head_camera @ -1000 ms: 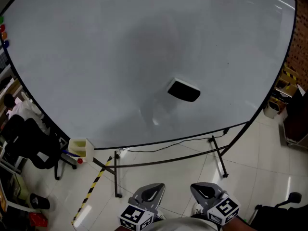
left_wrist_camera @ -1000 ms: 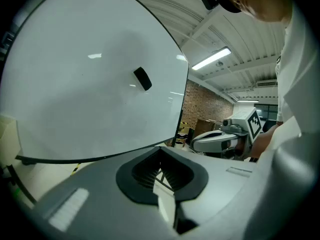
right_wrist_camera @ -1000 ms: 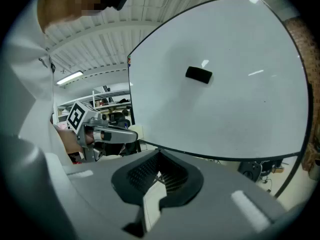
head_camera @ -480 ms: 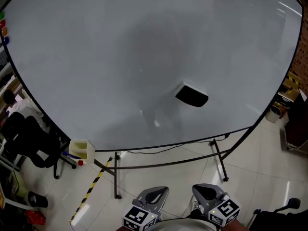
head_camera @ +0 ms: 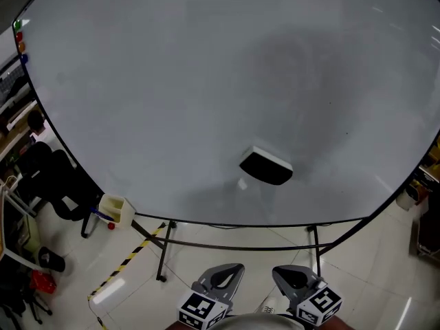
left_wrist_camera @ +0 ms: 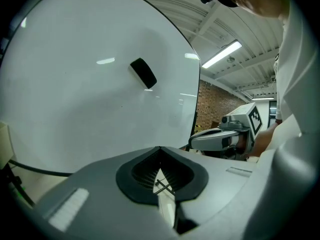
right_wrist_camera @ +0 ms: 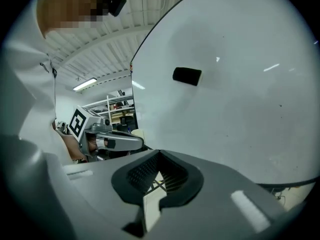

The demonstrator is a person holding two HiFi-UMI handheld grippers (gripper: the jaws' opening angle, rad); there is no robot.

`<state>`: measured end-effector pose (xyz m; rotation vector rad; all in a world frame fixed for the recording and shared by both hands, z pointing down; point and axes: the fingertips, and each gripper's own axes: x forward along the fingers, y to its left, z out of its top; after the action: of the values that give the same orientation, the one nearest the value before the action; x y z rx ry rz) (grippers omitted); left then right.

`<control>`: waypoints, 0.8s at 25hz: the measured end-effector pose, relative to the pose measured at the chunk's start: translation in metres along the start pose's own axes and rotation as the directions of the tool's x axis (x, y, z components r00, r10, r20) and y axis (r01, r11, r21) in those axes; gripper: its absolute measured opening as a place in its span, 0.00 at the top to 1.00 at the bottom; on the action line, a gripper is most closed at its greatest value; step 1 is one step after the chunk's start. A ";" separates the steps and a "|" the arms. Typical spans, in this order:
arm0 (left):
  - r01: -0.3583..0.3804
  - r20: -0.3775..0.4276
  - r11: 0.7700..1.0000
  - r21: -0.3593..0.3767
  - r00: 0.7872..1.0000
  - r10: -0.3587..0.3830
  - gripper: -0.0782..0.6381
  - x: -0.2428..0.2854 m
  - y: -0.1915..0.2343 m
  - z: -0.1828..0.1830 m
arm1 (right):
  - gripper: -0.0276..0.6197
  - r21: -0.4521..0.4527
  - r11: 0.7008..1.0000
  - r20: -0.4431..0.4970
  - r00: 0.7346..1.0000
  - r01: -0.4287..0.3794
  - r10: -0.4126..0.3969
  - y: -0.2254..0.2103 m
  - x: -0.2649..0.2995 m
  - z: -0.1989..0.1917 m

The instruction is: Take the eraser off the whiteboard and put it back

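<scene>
I stand facing a large whiteboard (head_camera: pixel 172 81) on a thin black metal stand (head_camera: pixel 165 253), with a hand-held gripper in each hand. The board's face is wiped clean.

The eraser (head_camera: pixel 266 167) is black with a pale top edge. It is stuck flat on the whiteboard, in the lower part of the face and a little right of the middle, just above the board's bottom edge. Nothing touches it.

My left gripper (head_camera: pixel 230 268) and right gripper (head_camera: pixel 283 271) sit side by side below the whiteboard's bottom edge, well apart from the eraser, with their tips aimed toward the board. In each gripper's own view the two jaws are pressed together at the tip with nothing between them.

A small pale yellow tray (head_camera: pixel 115 210) hangs at the whiteboard's lower left edge. Under that corner a strip of black and yellow tape (head_camera: pixel 127 267) runs across the pale tiled floor (head_camera: pixel 357 267). A black office chair (head_camera: pixel 58 184) stands to the left of the whiteboard.
</scene>
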<state>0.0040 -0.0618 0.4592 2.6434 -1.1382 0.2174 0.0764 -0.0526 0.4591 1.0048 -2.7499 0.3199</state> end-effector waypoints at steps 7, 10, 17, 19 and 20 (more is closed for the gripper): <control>-0.099 0.004 0.995 -0.021 0.995 0.099 0.87 0.036 -0.009 0.006 | 0.95 -0.012 0.995 -0.010 0.995 -0.099 0.099 -0.036 -0.017 0.002; -0.115 -0.002 0.993 -0.012 0.993 0.115 0.87 0.048 -0.015 0.005 | 0.95 -0.026 0.991 -0.007 0.992 -0.130 0.130 -0.044 -0.021 0.004; -0.062 -0.051 0.998 0.011 0.997 0.063 0.87 0.044 -0.007 0.007 | 0.95 0.000 0.997 0.027 0.997 -0.071 0.071 -0.044 -0.016 0.004; -0.043 -0.059 0.999 -0.012 0.997 0.042 0.87 0.040 0.002 0.009 | 0.95 0.029 0.999 0.037 0.999 -0.032 0.031 -0.042 -0.015 0.002; -0.031 -0.061 0.999 -0.015 0.998 0.030 0.87 0.038 0.007 0.010 | 0.95 0.037 0.999 0.037 0.999 -0.011 0.010 -0.041 -0.014 0.000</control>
<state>0.0258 -0.0955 0.4602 2.5883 -1.1570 0.2914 0.1133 -0.0750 0.4612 1.0152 -2.7932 0.3590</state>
